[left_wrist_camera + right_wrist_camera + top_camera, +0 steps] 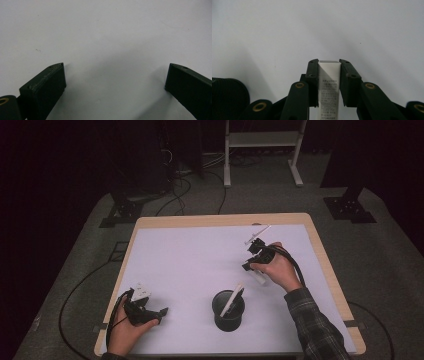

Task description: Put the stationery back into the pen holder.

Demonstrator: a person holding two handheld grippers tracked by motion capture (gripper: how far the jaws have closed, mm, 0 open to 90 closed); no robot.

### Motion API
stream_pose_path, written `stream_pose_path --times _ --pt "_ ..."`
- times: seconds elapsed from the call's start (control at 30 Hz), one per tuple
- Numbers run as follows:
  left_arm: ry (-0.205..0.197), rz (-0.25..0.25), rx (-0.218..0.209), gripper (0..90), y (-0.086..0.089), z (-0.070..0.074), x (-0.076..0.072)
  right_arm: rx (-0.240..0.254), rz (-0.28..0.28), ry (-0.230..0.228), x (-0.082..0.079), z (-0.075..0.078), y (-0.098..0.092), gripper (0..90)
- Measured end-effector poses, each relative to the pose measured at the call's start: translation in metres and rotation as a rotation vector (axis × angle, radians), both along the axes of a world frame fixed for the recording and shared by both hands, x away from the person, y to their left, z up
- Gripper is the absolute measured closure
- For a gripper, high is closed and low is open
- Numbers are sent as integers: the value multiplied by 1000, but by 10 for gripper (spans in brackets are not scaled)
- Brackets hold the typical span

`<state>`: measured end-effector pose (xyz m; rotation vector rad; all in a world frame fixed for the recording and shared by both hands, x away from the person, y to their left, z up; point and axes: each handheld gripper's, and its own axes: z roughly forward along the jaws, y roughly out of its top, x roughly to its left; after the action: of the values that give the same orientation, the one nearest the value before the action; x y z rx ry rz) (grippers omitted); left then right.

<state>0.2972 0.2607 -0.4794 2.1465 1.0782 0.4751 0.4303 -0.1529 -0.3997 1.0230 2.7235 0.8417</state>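
While the right tongs are clamped, their two black jaws pressed flat against either side of a white rectangular glue stick tube with small black print, the tube runs lengthwise between the jaws with its grey end facing away from the camera that rides on them. Seen from the high view, these right tongs are held up over the worktop by the person's right hand, whose plaid sleeve comes in from the lower edge, and the lower end of the white tube sticks out beneath the hand. A thin white stick-like piece juts up just beyond that hand; what it is cannot be told.

Nearer the person than the held tube, and to its left, stands a black mesh cylindrical pen cup with a long white stick leaning inside it against the rim. A dark rounded edge of that pen cup also shows at the lower left of the right gripper view.

Well to the left of the pen cup, the left tongs rest low at the near edge of the pale lilac worktop, held in the person's left hand. Their jaws stand wide apart in the left gripper view, with bare worktop between them, so the left tongs hold nothing.
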Motion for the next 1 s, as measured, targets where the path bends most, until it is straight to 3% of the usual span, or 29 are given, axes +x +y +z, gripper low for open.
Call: stream_pose_path --times 0.37,1.0 --pt "1 -2 4 22 0 0 0 80 -7 -63 -27 15 -17 703" --pt "3 2 -1 22 0 0 0 220 -25 -138 -72 20 -46 703"
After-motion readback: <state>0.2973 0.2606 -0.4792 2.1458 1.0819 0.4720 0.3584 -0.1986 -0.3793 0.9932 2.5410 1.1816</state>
